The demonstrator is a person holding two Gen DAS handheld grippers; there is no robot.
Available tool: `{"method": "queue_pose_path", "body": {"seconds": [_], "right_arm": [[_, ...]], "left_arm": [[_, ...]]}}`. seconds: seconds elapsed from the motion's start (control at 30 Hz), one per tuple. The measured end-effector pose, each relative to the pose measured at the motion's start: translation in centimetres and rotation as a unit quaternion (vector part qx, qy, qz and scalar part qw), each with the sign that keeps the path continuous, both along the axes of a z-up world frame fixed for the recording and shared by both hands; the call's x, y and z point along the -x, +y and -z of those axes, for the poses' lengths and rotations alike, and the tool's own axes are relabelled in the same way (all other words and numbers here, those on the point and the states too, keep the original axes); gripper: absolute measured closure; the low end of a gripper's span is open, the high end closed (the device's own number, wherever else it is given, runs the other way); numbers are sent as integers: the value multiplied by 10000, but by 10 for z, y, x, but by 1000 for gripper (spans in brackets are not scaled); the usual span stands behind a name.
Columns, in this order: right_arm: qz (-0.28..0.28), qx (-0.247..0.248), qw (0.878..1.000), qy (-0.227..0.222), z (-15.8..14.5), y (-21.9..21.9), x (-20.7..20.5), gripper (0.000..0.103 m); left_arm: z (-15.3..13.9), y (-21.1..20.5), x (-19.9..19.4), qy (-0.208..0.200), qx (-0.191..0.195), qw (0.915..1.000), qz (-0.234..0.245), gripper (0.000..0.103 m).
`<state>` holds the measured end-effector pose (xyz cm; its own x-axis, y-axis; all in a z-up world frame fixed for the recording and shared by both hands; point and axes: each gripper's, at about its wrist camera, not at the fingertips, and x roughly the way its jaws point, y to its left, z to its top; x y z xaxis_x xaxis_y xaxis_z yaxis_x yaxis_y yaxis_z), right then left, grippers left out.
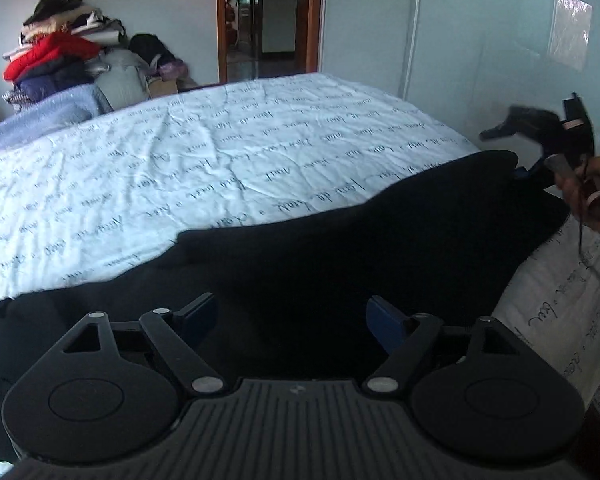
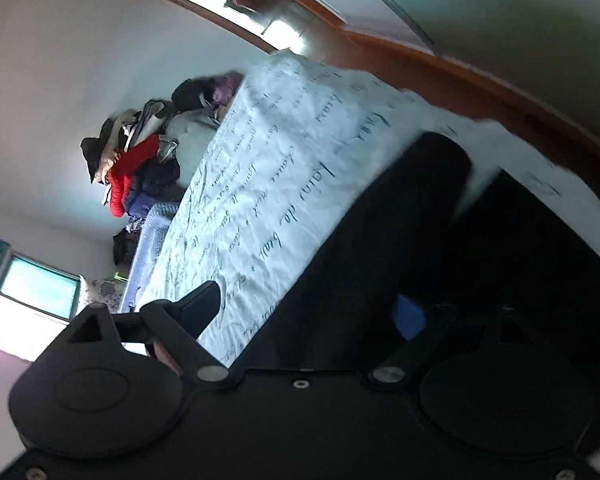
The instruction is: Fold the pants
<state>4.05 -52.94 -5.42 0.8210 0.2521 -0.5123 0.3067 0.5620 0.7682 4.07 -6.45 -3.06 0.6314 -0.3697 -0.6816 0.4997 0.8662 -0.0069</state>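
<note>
One pair of black pants (image 1: 340, 248) on one bed (image 1: 180, 152).

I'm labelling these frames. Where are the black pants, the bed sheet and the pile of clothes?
black pants (image 1: 340, 248): left wrist view, middle of the spread fabric.
bed sheet (image 1: 220, 152): left wrist view, bare printed area.
pile of clothes (image 1: 56, 54): left wrist view, red garment.

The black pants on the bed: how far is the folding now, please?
Done: the black pants are laid out on the printed bed sheet, seemingly lengthwise; whether they are already folded once is unclear. In hand: nothing is gripped. The left gripper is open over the near end, and the right gripper is open beside the legs, tilted. Left: gripping the fabric and making the folds.
</note>
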Motion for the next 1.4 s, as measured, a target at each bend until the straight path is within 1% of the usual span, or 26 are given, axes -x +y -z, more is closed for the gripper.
{"method": "queue_pose_path", "body": {"seconds": [0.03,0.07,0.1,0.13,0.17,0.23,0.27,0.3,0.4,0.5,0.6,0.63,0.7,0.73,0.77,0.8,0.83,0.87,0.9,0.93,0.97,1.03,1.13,1.2,1.3,1.4], "right_arm": [[-105,268,9996,51,1,5,-2,19],[-213,561,9982,-20,-2,13,-3,33],[-318,657,9973,-122,-3,12,-2,57],[-398,656,9968,-230,-6,14,-1,64],[-383,627,9966,-377,-9,12,0,65],[-263,633,9942,-826,-17,2,12,73],[-255,675,9934,-889,-20,2,16,81],[-232,712,9932,-894,-20,1,16,85],[-160,659,9921,-1058,-25,-2,34,89],[-76,429,9877,-1501,-39,-8,58,89],[-3,482,9883,-1449,-38,-6,74,89],[33,458,9909,-1268,-27,-7,75,89],[111,305,9979,-560,2,-13,75,89],[135,178,9990,-382,14,-16,74,89],[214,-102,9994,-244,22,-20,76,87],[325,-382,9985,-221,26,-23,80,80],[380,-487,9973,-387,25,-23,83,75],[394,-401,9967,-581,19,-21,86,53],[432,-281,9967,-619,14,-19,87,20],[502,-223,9967,-606,10,-20,87,14],[544,-276,9960,-646,10,-22,85,14],[659,-666,9929,-737,15,-32,85,14],[791,-1141,9879,-690,30,-43,86,14],[720,-1285,9868,-678,35,-38,81,15],[556,-1253,9878,-746,34,-27,67,16],[104,-1396,9880,-661,29,-13,55,16]], "left_arm": [[0,0,0,58,17,10000,-17,19],[1,-1,0,126,24,9999,-25,19],[2,-2,-1,192,21,9998,-24,19],[2,-3,-1,241,2,9997,-12,19],[3,-5,-2,265,-22,9996,10,19],[2,-8,-3,266,-46,9996,74,19],[2,-9,-3,244,-46,9996,93,19],[1,-9,-4,220,-30,9997,96,18],[0,-4,-6,226,107,9997,58,14],[2,2,-9,365,291,9989,65,14],[6,8,-13,499,432,9978,3,14],[8,10,-13,546,475,9974,-33,14],[11,12,-14,635,523,9966,-71,14],[11,12,-14,660,534,9964,-59,14],[11,13,-13,656,517,9965,-31,14],[9,13,-12,621,491,9969,-3,14],[8,14,-11,568,482,9972,16,14],[7,14,-10,532,491,9974,24,14],[6,15,-10,522,508,9973,21,13],[5,16,-10,527,528,9972,18,13],[5,16,-9,551,569,9969,8,13],[5,16,-8,589,607,9964,12,13],[7,10,-5,629,686,9956,86,13],[10,-8,-3,610,558,9963,217,13],[7,-41,3,140,212,9981,565,13],[0,-66,7,-153,213,9952,946,13]]}}
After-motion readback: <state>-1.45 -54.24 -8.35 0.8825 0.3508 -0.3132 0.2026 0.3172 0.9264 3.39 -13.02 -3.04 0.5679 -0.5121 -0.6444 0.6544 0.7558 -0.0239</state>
